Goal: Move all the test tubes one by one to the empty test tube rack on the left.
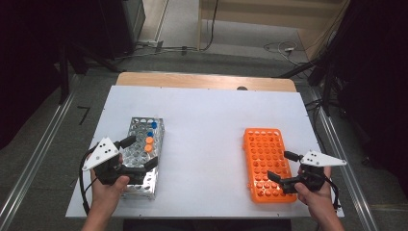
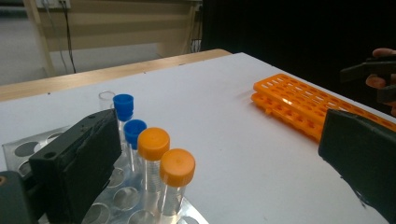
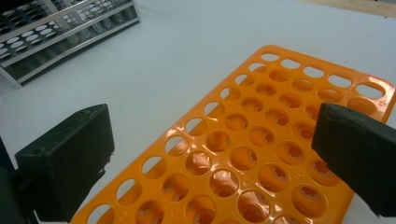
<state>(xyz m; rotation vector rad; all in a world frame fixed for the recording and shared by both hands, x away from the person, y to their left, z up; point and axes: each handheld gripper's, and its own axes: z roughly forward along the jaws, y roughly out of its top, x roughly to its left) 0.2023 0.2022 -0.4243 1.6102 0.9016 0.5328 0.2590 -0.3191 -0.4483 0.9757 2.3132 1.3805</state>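
A metal tube rack (image 1: 139,188) stands at the left of the white table top. It holds two blue-capped tubes (image 2: 123,103) and two orange-capped tubes (image 2: 153,143) in a row, with an uncapped clear tube (image 2: 106,98) behind them. My left gripper (image 1: 141,151) hovers over this rack, open, its jaws wide apart and nothing between them; the orange caps sit just beside its left jaw in the left gripper view. An empty orange rack (image 1: 264,144) lies at the right. My right gripper (image 1: 279,165) is open above its near end, holding nothing.
A white sheet (image 1: 207,120) covers the table, with a wooden edge (image 1: 202,81) along the far side. Bare white surface lies between the two racks. Cables and dark equipment stand on the floor around the table.
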